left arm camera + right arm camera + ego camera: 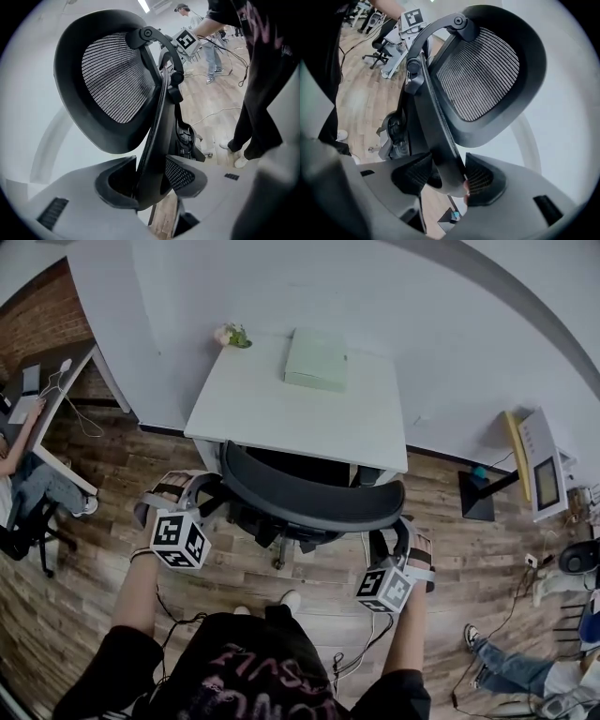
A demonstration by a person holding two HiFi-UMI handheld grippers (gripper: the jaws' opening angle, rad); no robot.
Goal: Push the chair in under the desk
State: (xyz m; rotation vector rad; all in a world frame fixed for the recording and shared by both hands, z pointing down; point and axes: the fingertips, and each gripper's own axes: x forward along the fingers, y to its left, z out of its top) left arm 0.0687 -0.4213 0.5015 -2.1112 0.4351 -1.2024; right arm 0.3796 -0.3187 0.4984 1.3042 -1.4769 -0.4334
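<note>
clamping the nine-to-three ends of the office chair backrest [309, 501], left gripper [206, 487] and right gripper [401, 532] fingers face the desk [272, 413] at twelve o'clock.

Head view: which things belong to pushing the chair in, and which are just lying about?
Job: chair, desk, left gripper and right gripper clamped on the chair's backrest.
Lying about: green box and small plant on the desk, white screen unit.
</note>
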